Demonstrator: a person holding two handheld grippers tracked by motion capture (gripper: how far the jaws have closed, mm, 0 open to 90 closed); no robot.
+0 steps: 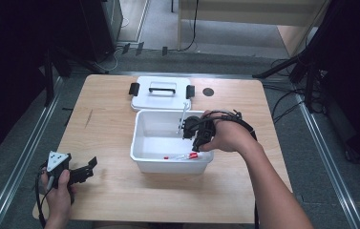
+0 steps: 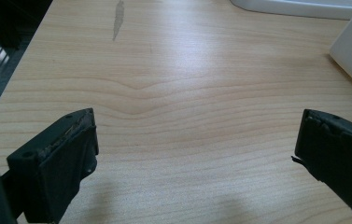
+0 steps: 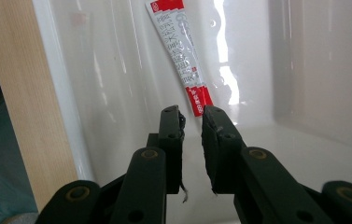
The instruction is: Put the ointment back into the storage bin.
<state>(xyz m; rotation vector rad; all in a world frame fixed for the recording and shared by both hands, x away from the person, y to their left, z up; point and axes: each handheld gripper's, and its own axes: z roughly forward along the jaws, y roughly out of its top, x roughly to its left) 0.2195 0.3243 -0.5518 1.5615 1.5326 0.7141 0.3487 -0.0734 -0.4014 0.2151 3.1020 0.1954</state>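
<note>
A white open bin [image 1: 140,155] stands in the middle of the wooden table [image 1: 106,129]. On its floor by the near wall lies a long white sachet with red ends [image 1: 183,156]. My right gripper [image 1: 196,143] hangs inside the bin above the sachet, pointing down. In the right gripper view its jaws stand nearly together, shut [image 3: 192,114], with nothing between them, and the sachet [image 3: 183,51] lies just beyond the tips. My left gripper [image 1: 88,168] rests at the table's near left corner, open [image 2: 194,135] over bare wood.
The bin's white lid [image 1: 161,95] with a black handle and black clips lies flat behind the bin. A small dark round mark [image 1: 208,91] sits to the lid's right. Cables and dark stands surround the table on the floor.
</note>
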